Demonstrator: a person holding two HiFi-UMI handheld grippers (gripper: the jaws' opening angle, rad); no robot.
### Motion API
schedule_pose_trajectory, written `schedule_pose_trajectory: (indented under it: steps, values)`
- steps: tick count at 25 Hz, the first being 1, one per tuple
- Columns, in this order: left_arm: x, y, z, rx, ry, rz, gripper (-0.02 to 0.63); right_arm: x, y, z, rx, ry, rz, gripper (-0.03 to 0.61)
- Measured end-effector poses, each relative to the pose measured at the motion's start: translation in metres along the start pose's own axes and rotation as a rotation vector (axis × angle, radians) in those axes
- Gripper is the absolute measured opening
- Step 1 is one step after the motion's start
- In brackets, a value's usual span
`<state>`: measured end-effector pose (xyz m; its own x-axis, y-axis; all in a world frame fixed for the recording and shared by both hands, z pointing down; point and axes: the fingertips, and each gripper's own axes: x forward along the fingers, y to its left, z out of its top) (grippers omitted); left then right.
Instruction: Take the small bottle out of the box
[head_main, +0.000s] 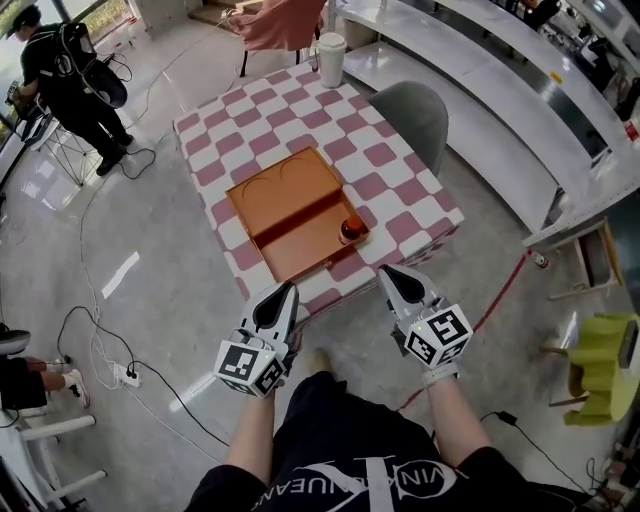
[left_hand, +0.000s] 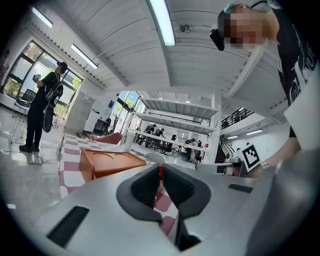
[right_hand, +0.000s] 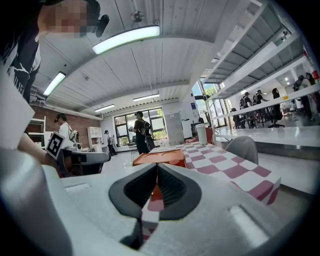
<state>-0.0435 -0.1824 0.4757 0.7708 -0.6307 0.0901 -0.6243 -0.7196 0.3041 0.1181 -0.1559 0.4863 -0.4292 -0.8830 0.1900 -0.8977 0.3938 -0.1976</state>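
Note:
An open orange box (head_main: 290, 212) lies in the middle of the table with the red-and-white checked cloth (head_main: 250, 115). The small bottle (head_main: 350, 229), dark-bodied under a red top, stands upright in the box's near right corner. Both grippers hang in front of the table's near edge, tips pointing at the box. My left gripper (head_main: 287, 288) is shut and empty, below the box's near left side. My right gripper (head_main: 389, 271) is shut and empty, a short way near-right of the bottle. The left gripper view shows the box (left_hand: 107, 162) beyond closed jaws; the right gripper view shows the box (right_hand: 160, 158) likewise.
A white cup (head_main: 331, 58) stands at the table's far edge. A grey chair (head_main: 412, 115) is tucked at the right side. A person (head_main: 70, 85) stands at the upper left. Cables and a power strip (head_main: 125, 375) lie on the floor at left; a yellow chair (head_main: 600, 365) is at the right.

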Motion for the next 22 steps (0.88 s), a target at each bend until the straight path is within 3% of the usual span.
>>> schedule_pose_trajectory:
  steps: [5, 11, 22]
  values:
    - [0.008, 0.007, -0.002, 0.029, 0.012, -0.02, 0.023, 0.02, -0.004, -0.002, -0.035, 0.027, -0.002, 0.017]
    - [0.014, 0.013, -0.006, 0.001, 0.008, 0.016, 0.023, 0.04, -0.014, -0.002, -0.085, 0.057, 0.021, 0.026]
    - [0.028, 0.025, -0.013, -0.036, 0.0, 0.149, 0.024, 0.079, -0.032, -0.003, -0.139, 0.095, 0.13, 0.061]
